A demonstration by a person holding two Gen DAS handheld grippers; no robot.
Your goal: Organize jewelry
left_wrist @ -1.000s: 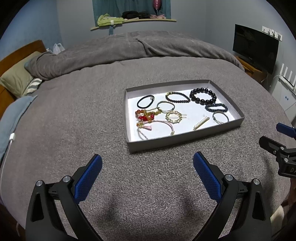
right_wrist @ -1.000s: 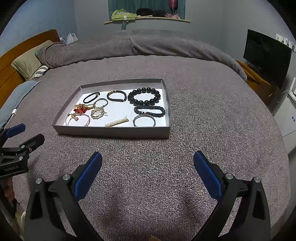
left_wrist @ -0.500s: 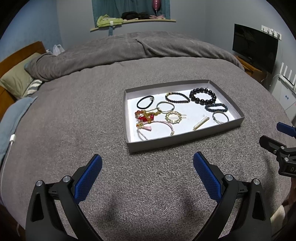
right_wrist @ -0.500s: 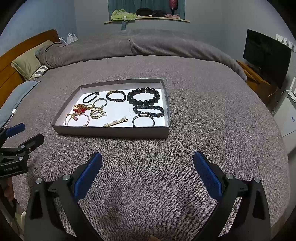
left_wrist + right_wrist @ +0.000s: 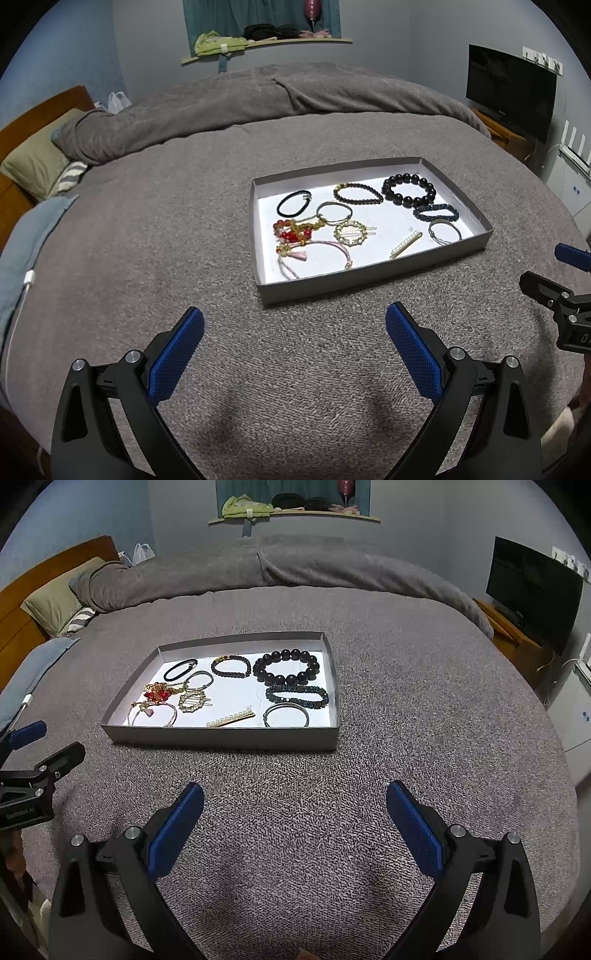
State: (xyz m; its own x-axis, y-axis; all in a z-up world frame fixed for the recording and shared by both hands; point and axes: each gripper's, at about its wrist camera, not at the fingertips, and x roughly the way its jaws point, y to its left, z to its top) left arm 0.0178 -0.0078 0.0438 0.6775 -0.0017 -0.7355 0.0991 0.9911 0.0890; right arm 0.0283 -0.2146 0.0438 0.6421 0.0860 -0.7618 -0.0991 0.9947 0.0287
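On the grey bed cover (image 5: pixel 155 229) lies a shallow grey tray (image 5: pixel 373 280) with its long axis across the view, ahead of both tools. The left gripper (image 5: pixel 294 345) and right gripper (image 5: pixel 294 823) hang short of it, jaws wide apart and empty, probably ready to choose. The pearl hair clip (image 5: pixel 231 719) lies slanted beside the near wall, bracelets flat.

You're in home bedroom. Wide bed (image 5: pixel 388 657) under grey cover fills view; rolled grey duvet (image 5: pixel 258 568) along far side. Olive pillow (image 5: pixel 55 602) and striped one against wooden headboard (image 5: pixel 22 602) at left. Window sill (image 5: pixel 295 515) in back wall holds folded clothes, teal curtain behind. Dark TV (image 5: pixel 532 587) on low wooden stand at right, white cabinet (image 5: pixel 572 716) beside it. Shallow grey tray (image 5: pixel 221 736) of bracelets and hair clips sits on bed.
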